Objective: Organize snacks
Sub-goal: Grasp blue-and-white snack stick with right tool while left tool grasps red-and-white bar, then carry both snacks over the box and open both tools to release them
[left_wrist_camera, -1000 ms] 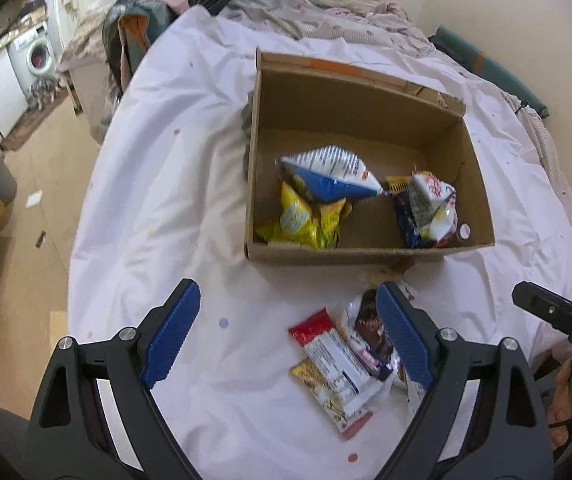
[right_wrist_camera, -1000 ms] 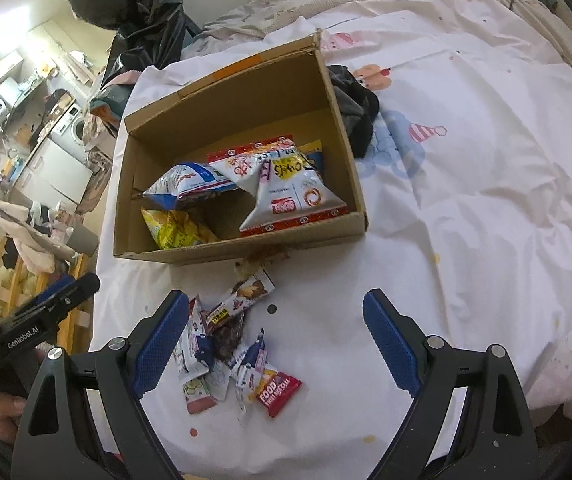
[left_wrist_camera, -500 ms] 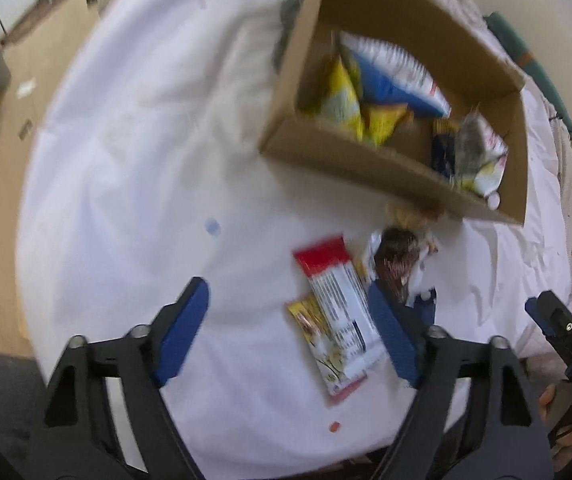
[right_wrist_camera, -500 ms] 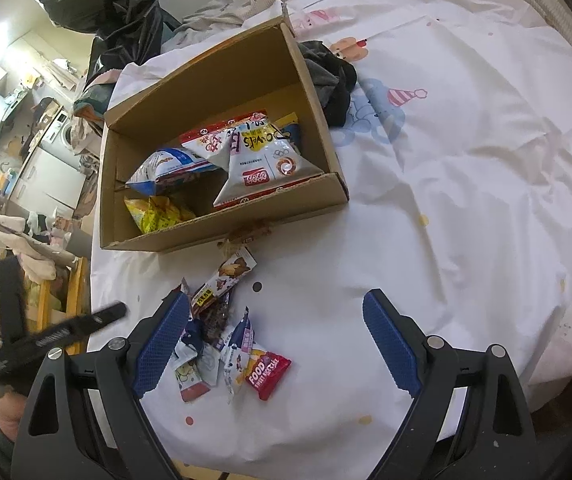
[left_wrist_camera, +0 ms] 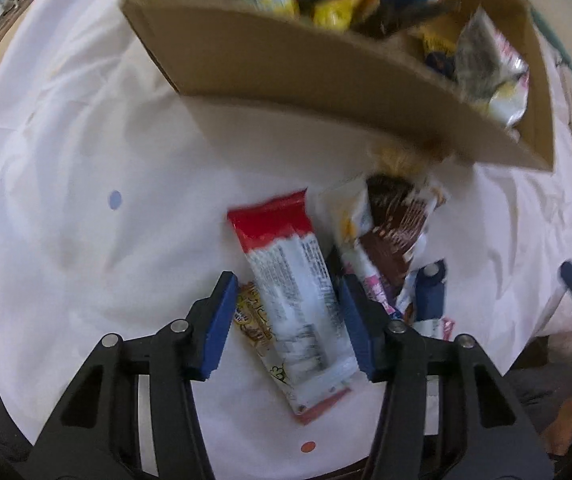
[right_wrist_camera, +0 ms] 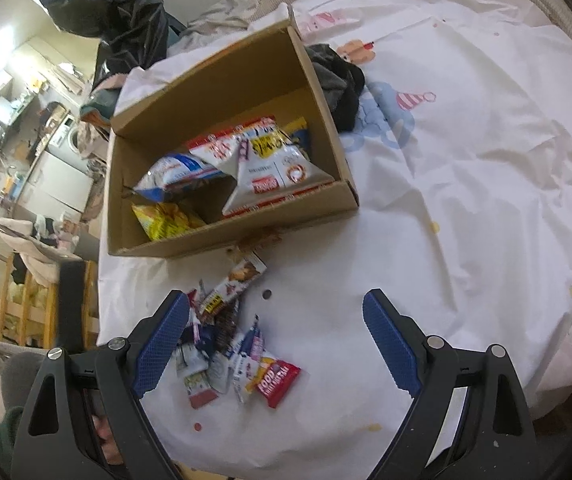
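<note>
- Snack pile sits on the white sheet point(right_wrist_camera: 465, 208), just near of the cardboard box point(right_wrist_camera: 222, 240).
- Your left gripper point(left_wrist_camera: 284, 308) straddles the red-and-white bar point(left_wrist_camera: 297, 276); its jaws are closing, the right pad about touching the wrapper, the left pad not quite there. Only the left wrist view shows this.
- That view also catches a yellow packet point(left_wrist_camera: 252, 318) tucked under the bar and a brown wrapper point(left_wrist_camera: 393, 220) to its right.
- Your right gripper point(right_wrist_camera: 274, 340) hangs wide open over the pile, nothing in it.
- Right wrist view gives you the whole box: blue-and-white bag point(right_wrist_camera: 174, 174), yellow bag point(right_wrist_camera: 166, 220), big white bag point(right_wrist_camera: 274, 172) inside, plus a red packet point(right_wrist_camera: 278, 382) at the pile's near edge.
</note>
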`<state>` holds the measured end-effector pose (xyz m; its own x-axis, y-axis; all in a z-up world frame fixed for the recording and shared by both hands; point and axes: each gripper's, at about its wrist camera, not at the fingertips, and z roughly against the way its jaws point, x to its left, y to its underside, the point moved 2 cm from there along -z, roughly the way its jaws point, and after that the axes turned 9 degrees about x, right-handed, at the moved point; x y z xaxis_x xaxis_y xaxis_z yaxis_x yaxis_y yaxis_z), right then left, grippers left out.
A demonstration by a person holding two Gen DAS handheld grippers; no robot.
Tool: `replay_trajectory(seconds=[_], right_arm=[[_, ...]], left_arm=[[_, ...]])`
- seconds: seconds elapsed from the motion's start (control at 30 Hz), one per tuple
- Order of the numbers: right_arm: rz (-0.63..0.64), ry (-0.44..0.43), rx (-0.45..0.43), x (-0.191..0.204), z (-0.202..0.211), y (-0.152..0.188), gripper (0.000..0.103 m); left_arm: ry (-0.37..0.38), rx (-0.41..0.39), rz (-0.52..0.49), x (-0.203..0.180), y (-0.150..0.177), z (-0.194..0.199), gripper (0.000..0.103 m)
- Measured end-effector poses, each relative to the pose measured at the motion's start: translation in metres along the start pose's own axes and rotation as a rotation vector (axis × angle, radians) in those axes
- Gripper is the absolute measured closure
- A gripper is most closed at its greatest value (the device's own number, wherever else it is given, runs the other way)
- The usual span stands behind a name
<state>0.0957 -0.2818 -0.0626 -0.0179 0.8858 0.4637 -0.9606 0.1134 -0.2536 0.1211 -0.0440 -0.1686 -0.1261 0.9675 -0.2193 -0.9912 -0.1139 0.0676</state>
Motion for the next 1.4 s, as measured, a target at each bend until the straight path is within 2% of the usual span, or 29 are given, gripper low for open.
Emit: replay_trajectory(seconds=[0.07,0.13,0.27,0.33,0.37,0.4,0.43,0.53,0.63,0.77,0.8,0.83,0.87,0.93,1.13,1.27,1.4], right_arm=[[-0.001,-0.004,0.000,0.000,0.000,-0.001,0.012],[-0.004,-0.003,0.008,0.000,-0.003,-0.001,0.012],[-0.001,0.002,0.029,0.001,-0.008,-0.001,0.012],[0.002,0.007,0.069,0.002,-0.015,0.000,0.014],[0.007,0.009,0.109,0.003,-0.023,0.002,0.018],[0.016,0.005,0.153,0.005,-0.031,0.004,0.033],[0.021,-0.004,0.184,0.006,-0.038,0.006,0.044],[0.034,-0.037,0.271,0.014,-0.057,0.012,0.052],[0.047,-0.053,0.334,0.023,-0.072,0.015,0.053],[0.051,-0.012,0.425,0.029,-0.095,0.022,0.059],[0.063,0.009,0.448,0.031,-0.101,0.024,0.064],[0.082,0.029,0.461,0.034,-0.106,0.026,0.078],[0.103,0.050,0.468,0.037,-0.109,0.027,0.083],[0.130,0.063,0.462,0.042,-0.108,0.029,0.085],[0.129,-0.011,0.404,0.034,-0.082,0.033,0.088],[0.120,-0.092,0.314,0.028,-0.055,0.027,0.089],[0.141,-0.123,0.231,0.032,-0.036,0.020,0.089]], left_arm=[[-0.009,-0.008,-0.010,-0.002,0.000,0.000,0.055],[-0.008,-0.016,-0.025,-0.004,0.000,0.002,0.077],[0.000,-0.024,-0.024,-0.003,0.003,0.008,0.077],[-0.003,-0.038,-0.027,0.000,0.007,0.016,0.077],[-0.010,-0.046,-0.025,0.002,0.008,0.021,0.077],[-0.039,-0.061,-0.013,0.005,0.011,0.027,0.077],[-0.042,-0.067,-0.009,0.008,0.011,0.029,0.077],[-0.027,-0.081,-0.006,0.017,0.016,0.038,0.077],[-0.048,-0.115,-0.012,0.021,0.019,0.048,0.077],[-0.059,-0.148,-0.018,0.028,0.017,0.058,0.077],[-0.058,-0.152,-0.017,0.034,0.019,0.059,0.077],[-0.054,-0.154,-0.014,0.037,0.019,0.060,0.077],[-0.048,-0.154,-0.011,0.037,0.019,0.060,0.077],[-0.044,-0.154,-0.006,0.036,0.016,0.060,0.077],[-0.039,-0.166,-0.001,0.037,0.019,0.064,0.077],[-0.030,-0.184,0.001,0.033,0.020,0.066,0.077],[-0.029,-0.231,-0.015,0.026,0.021,0.076,0.077]])
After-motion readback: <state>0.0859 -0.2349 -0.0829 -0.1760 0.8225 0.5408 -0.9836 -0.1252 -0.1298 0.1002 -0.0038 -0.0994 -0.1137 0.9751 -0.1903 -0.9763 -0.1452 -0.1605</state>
